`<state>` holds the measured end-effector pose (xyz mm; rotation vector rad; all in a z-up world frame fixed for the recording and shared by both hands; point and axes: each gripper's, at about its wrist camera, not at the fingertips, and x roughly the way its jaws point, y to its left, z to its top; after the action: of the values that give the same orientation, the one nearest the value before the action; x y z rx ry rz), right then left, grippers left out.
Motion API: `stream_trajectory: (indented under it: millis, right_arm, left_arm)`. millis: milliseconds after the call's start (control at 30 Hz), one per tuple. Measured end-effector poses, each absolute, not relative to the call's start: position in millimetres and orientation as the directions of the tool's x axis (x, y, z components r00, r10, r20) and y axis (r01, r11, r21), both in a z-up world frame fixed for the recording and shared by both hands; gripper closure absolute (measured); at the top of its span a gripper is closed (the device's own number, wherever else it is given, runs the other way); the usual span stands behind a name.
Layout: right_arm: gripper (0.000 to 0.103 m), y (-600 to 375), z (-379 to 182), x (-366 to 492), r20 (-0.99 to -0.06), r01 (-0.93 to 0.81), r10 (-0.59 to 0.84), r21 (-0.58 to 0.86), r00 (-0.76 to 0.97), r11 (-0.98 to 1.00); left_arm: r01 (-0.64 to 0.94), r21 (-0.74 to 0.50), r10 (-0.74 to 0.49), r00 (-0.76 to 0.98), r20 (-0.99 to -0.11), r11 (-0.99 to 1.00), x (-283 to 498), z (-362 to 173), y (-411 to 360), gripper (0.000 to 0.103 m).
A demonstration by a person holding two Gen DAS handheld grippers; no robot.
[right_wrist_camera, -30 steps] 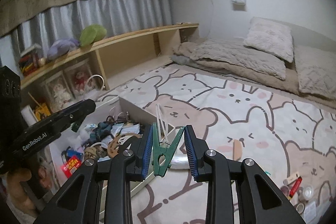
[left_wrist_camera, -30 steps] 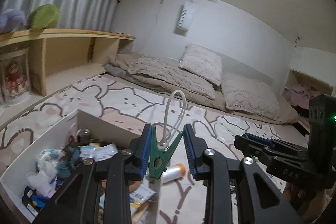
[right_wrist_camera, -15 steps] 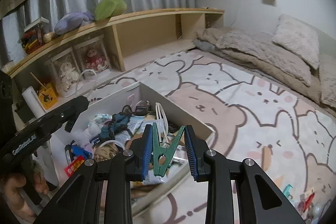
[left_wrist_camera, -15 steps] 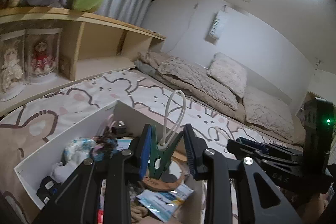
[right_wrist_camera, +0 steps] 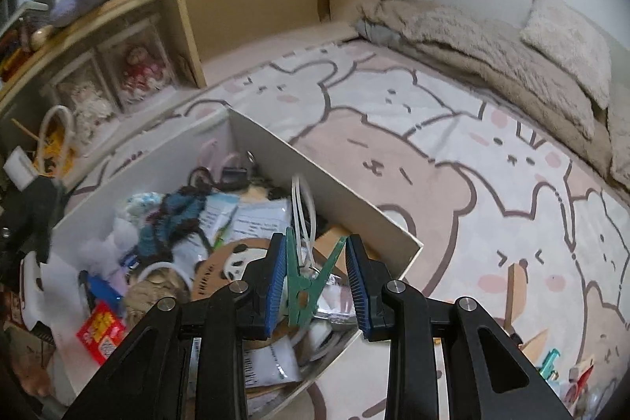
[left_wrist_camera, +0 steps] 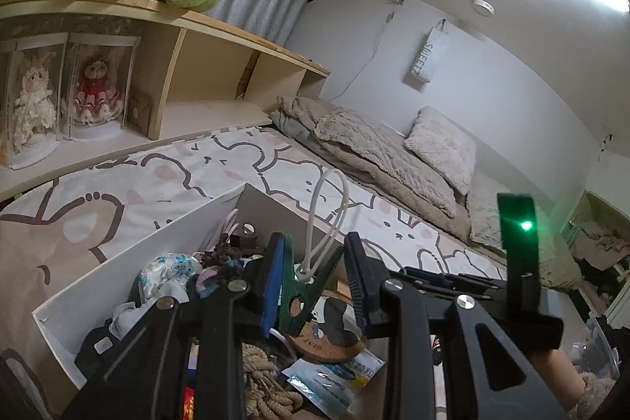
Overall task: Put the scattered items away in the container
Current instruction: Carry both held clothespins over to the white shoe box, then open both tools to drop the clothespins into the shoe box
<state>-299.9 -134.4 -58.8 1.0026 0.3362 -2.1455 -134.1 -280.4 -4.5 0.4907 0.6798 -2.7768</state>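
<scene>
My left gripper [left_wrist_camera: 315, 286] is shut on a dark green clothes peg [left_wrist_camera: 299, 302] with a white cord loop [left_wrist_camera: 328, 211] standing up from it. It hangs over the open white box [left_wrist_camera: 138, 250], which is full of small items. My right gripper [right_wrist_camera: 315, 278] is shut on a second green clothes peg [right_wrist_camera: 305, 286] with its own white cord [right_wrist_camera: 303, 211]. This one hangs over the box's near right corner [right_wrist_camera: 409, 247]. In the left wrist view the right gripper [left_wrist_camera: 453, 280] lies close by on the right. The left one [right_wrist_camera: 35, 207] shows blurred at the left edge of the right wrist view.
The box sits on a bear-print rug [right_wrist_camera: 433, 128]. Inside it are a panda coaster [right_wrist_camera: 224, 266], paper packets, rope and a red packet [right_wrist_camera: 102, 329]. Several small loose items [right_wrist_camera: 551, 369] lie on the rug at the lower right. A low wooden shelf [left_wrist_camera: 204, 73] with dolls stands behind; bedding [left_wrist_camera: 386, 152] lies beyond.
Both grippers have moved left and down with their pegs, from beside the box to over it. The left one has also rolled. Neither grip has changed.
</scene>
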Motion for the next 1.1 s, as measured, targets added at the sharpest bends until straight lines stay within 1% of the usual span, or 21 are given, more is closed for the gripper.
stream_trajectory:
  millis: [167, 200, 233, 267, 300, 333, 400, 533, 733, 833, 933, 967, 1033, 1067, 1100]
  right_arm:
    - [0.072, -131.0, -70.2, -307.1, -0.759, 0.684, -0.474, 0.053, -0.446, -0.728]
    - [0.067, -130.2, -72.2, -308.1, -0.762, 0.678, -0.471, 0.057, -0.444, -0.733]
    - [0.057, -128.6, -73.6, -308.6, -0.764, 0.673, -0.469, 0.062, -0.443, -0.737]
    - [0.051, -126.9, -74.6, -308.3, -0.763, 0.672, -0.472, 0.067, -0.442, -0.738]
    - [0.042, -125.4, -75.0, -307.4, -0.761, 0.674, -0.475, 0.069, -0.442, -0.736]
    - [0.041, -124.4, -74.9, -306.3, -0.760, 0.675, -0.476, 0.066, -0.443, -0.734]
    - [0.041, -121.7, -73.3, -305.1, -0.757, 0.675, -0.477, 0.064, -0.447, -0.735]
    - [0.041, -114.3, -68.3, -305.5, -0.744, 0.663, -0.501, 0.106, -0.442, -0.741]
    - [0.040, -105.7, -64.6, -303.3, -0.729, 0.652, -0.528, 0.150, -0.435, -0.744]
    - [0.040, -105.2, -64.1, -301.2, -0.726, 0.657, -0.538, 0.159, -0.429, -0.737]
    - [0.040, -105.0, -63.9, -299.3, -0.722, 0.661, -0.547, 0.167, -0.423, -0.731]
    - [0.040, -105.3, -63.7, -298.6, -0.721, 0.663, -0.550, 0.169, -0.421, -0.729]
    - [0.040, -105.6, -62.8, -296.7, -0.718, 0.667, -0.556, 0.172, -0.419, -0.725]
    - [0.040, -105.6, -62.2, -295.7, -0.716, 0.669, -0.559, 0.175, -0.417, -0.722]
    - [0.040, -105.1, -61.7, -295.3, -0.715, 0.670, -0.562, 0.176, -0.416, -0.721]
  left_arm:
    - [0.311, -0.418, -0.146, -0.913, -0.381, -0.853, -137.0, -8.7, -287.1, 0.073]
    - [0.313, -0.420, -0.147, -0.913, -0.381, -0.852, -137.3, -8.7, -287.8, 0.073]
    - [0.315, -0.422, -0.149, -0.912, -0.382, -0.850, -137.8, -8.9, -288.6, 0.073]
    - [0.317, -0.424, -0.149, -0.912, -0.383, -0.848, -138.6, -8.9, -289.5, 0.073]
    - [0.318, -0.424, -0.150, -0.911, -0.383, -0.848, -139.0, -8.9, -290.2, 0.073]
    - [0.320, -0.422, -0.153, -0.911, -0.383, -0.848, -139.0, -8.7, -290.3, 0.073]
    - [0.324, -0.414, -0.159, -0.909, -0.386, -0.850, -140.9, -7.9, -290.9, 0.073]
    - [0.326, -0.398, -0.158, -0.903, -0.399, -0.858, -147.5, -8.7, -290.5, 0.073]
    - [0.344, -0.340, -0.170, -0.877, -0.450, -0.875, -169.3, -12.8, -290.5, 0.073]
    - [0.348, -0.332, -0.167, -0.868, -0.468, -0.877, -177.1, -13.8, -292.3, 0.073]
    - [0.378, -0.310, -0.190, -0.846, -0.498, -0.873, -184.3, -16.1, -292.1, 0.072]
    - [0.397, -0.305, -0.202, -0.835, -0.512, -0.866, -186.5, -17.8, -292.5, 0.067]
    - [0.438, -0.304, -0.239, -0.821, -0.519, -0.846, -186.0, -19.4, -294.5, 0.009]
    - [0.445, -0.308, -0.250, -0.824, -0.508, -0.841, -183.1, -18.5, -295.2, 0.006]
    - [0.444, -0.312, -0.253, -0.829, -0.499, -0.840, -180.4, -17.6, -295.8, 0.006]
